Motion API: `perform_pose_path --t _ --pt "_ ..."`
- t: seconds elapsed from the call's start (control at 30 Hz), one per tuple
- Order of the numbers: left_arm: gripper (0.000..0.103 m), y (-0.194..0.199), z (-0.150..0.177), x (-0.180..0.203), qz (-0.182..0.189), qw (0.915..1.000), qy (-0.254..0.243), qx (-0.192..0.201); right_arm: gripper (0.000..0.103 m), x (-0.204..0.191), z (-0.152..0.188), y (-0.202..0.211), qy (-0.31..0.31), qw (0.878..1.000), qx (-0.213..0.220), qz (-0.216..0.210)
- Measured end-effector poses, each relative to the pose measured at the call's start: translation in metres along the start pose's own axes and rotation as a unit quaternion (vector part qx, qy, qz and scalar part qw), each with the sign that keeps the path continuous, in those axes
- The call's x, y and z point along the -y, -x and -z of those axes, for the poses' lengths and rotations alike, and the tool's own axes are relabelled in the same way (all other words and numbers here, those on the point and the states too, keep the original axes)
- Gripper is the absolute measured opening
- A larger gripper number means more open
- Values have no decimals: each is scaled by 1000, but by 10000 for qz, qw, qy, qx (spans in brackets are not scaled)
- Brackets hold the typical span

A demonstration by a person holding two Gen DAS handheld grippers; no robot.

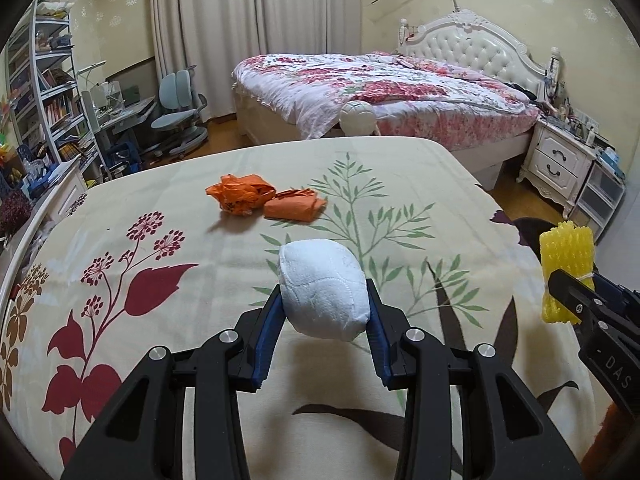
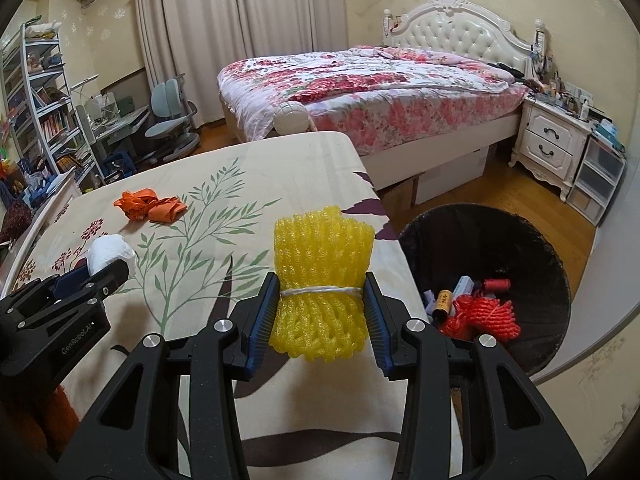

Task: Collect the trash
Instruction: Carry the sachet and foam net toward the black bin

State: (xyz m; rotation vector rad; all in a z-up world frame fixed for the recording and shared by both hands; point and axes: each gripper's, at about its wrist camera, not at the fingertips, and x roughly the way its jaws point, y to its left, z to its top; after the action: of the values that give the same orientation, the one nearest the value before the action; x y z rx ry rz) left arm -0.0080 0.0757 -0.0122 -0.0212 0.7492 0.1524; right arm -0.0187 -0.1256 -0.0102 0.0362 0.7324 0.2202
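Observation:
My left gripper (image 1: 325,300) is shut on a white crumpled wad (image 1: 323,288) and holds it above the floral tablecloth (image 1: 160,320); the wad also shows in the right wrist view (image 2: 110,254). My right gripper (image 2: 322,304) is shut on a yellow foam net bundle (image 2: 322,280) tied with white string, near the table's right edge; the bundle also shows in the left wrist view (image 1: 564,272). Two orange scraps (image 1: 264,200) lie on the cloth farther back. A black-lined trash bin (image 2: 488,236) stands on the floor right of the table, holding a red net (image 2: 484,316) and small items.
A bed (image 2: 376,92) with a floral quilt stands beyond the table. A white nightstand (image 2: 552,144) is at the right. A desk, grey chair (image 2: 170,120) and bookshelf (image 2: 36,112) are at the left. A white wall edge (image 2: 600,320) is close behind the bin.

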Motion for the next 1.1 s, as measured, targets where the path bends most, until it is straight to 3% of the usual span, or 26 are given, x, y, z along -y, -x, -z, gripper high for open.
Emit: perform_pose_path --t 0.77,1.1 --pt "40 1 -23 130 1008 9914 -770 332 41 109 2 21 -726 9920 285 992" --pt "41 -22 -38 176 1096 9884 -986 368 41 144 -6 9 -901 9878 313 1234"
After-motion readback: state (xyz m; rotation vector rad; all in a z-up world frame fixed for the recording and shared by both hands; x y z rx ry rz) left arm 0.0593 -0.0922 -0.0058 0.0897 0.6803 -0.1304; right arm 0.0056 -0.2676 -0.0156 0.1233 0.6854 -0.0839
